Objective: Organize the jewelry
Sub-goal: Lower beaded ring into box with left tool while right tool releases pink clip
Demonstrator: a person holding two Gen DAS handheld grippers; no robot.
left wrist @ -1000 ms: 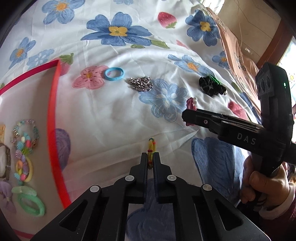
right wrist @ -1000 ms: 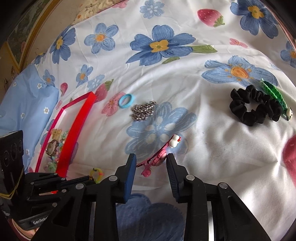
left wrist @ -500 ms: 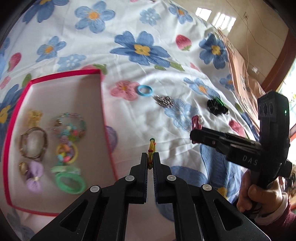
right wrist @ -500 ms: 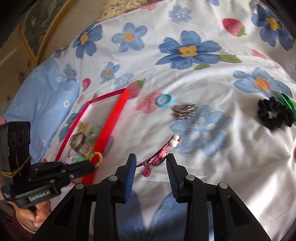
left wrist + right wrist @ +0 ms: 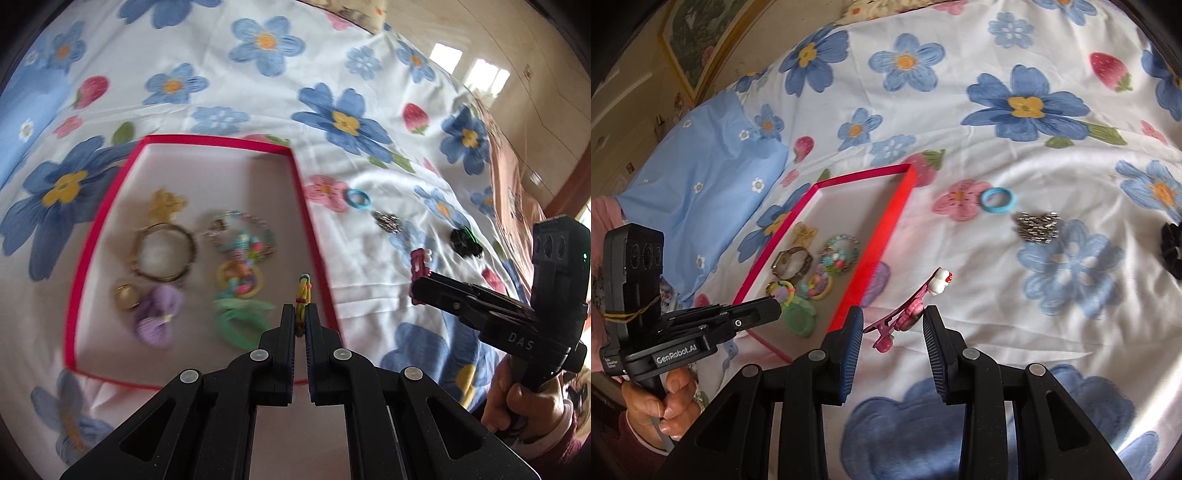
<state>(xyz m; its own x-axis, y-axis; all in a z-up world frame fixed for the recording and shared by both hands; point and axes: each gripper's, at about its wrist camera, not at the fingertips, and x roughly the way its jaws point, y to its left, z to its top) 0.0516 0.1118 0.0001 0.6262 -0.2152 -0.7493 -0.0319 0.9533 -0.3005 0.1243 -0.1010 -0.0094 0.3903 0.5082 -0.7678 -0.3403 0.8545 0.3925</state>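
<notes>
Shallow rectangular tray, red rim (image 5: 309, 218), pale floor, resting on white bedsheet printed with blue flowers and strawberries (image 5: 373, 291). Inside tray, far end bare. Mid tray: yellow bow-shaped clip (image 5: 166, 202), metal-toned bangle bracelet (image 5: 164, 254), pastel beaded bracelet (image 5: 240, 234). Near end: gold ring-like piece (image 5: 125, 297), lilac fabric bow (image 5: 157, 314), yellow ring with coloured beads (image 5: 240, 280), mint-green hair tie (image 5: 240, 321). Blurred in left wrist view; finer detail not readable.

Left gripper (image 5: 300, 325) clamped tight on small yellow loop with coloured beads (image 5: 303, 295), loop sticking up past fingertips, held over tray's near right corner just inside rim. Same gripper (image 5: 775, 312) seen from right wrist view, tip above tray's near end.

Right gripper (image 5: 892, 325) with fingers apart, yet pink hair clip with white cartoon charm (image 5: 916, 306) carried crosswise between the blue ribbed pads (image 5: 855, 332), charm end pointing away. Contact with both pads not clearly readable. From left wrist view, clip (image 5: 419, 264) standing at tip of right gripper (image 5: 419, 291), to right of tray, outside rim.

Loose on sheet beyond tray: blue ring-shaped hair tie (image 5: 997, 200) beside pink printed flower, silver chain heap (image 5: 1036, 227) just past it, black scrunchie (image 5: 1172, 251) at right edge.
</notes>
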